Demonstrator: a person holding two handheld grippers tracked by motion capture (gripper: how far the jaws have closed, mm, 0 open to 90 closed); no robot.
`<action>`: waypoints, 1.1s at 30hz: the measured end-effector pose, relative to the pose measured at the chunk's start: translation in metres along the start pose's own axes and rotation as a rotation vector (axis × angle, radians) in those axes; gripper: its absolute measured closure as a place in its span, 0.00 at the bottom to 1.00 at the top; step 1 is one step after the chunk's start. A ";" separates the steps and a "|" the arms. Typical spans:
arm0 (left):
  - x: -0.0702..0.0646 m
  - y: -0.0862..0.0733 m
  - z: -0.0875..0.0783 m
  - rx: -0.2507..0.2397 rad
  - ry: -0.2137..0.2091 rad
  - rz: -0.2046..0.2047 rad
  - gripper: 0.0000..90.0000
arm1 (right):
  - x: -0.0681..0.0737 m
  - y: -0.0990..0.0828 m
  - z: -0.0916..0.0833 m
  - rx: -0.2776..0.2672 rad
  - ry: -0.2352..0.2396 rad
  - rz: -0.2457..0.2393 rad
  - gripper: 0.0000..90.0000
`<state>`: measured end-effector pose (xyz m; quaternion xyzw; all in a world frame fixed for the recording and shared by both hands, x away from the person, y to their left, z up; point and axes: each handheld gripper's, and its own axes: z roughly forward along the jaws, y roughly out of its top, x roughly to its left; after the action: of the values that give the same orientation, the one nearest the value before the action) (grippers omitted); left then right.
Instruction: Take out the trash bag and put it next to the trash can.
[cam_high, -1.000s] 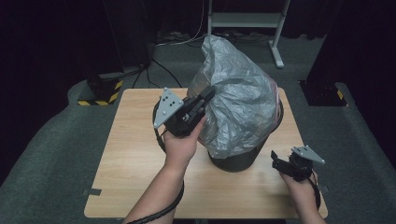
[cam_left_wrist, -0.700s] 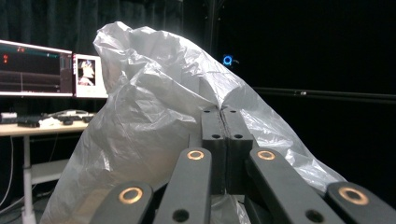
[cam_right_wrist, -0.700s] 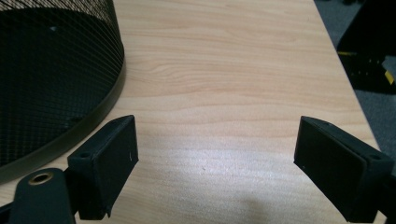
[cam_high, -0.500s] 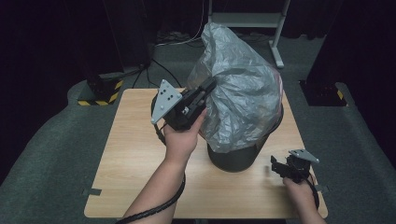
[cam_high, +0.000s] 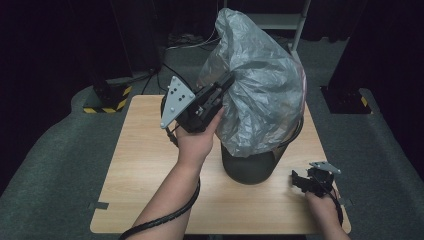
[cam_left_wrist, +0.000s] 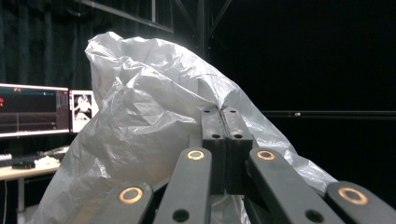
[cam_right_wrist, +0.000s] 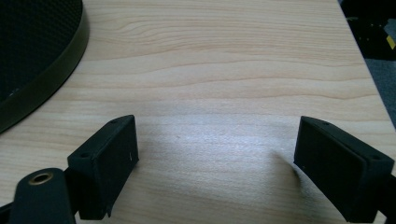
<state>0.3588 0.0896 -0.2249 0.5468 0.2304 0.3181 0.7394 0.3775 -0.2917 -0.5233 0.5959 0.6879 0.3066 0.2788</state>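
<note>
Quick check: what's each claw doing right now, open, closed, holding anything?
Left claw: closed, pinching the grey plastic bag.
Right claw: open, holding nothing, low over the table.

The left tongs are black, with a grey three-cornered plate drilled with small holes at their nine o'clock side. A ribbed black cable trails under the bare forearm. In the left gripper view the black link bars carry brass-coloured rivets and small screw holes. The right tongs are smaller in the high view, black, topped by a grey plate; their pads are blocky, matte, each with tiny screw holes.
</note>
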 end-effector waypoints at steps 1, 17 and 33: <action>0.000 0.001 0.001 -0.005 0.001 0.002 0.99 | 0.000 0.000 -0.001 -0.002 0.001 0.004 0.15; -0.004 0.018 0.005 -0.060 -0.019 0.030 1.00 | -0.001 0.001 -0.002 -0.011 0.004 -0.008 0.15; 0.006 0.051 -0.022 -0.142 0.007 0.025 1.00 | 0.003 0.001 0.002 0.012 -0.007 -0.064 0.15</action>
<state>0.3366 0.1183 -0.1823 0.4948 0.2030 0.3450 0.7713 0.3796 -0.2885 -0.5236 0.5763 0.7074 0.2912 0.2876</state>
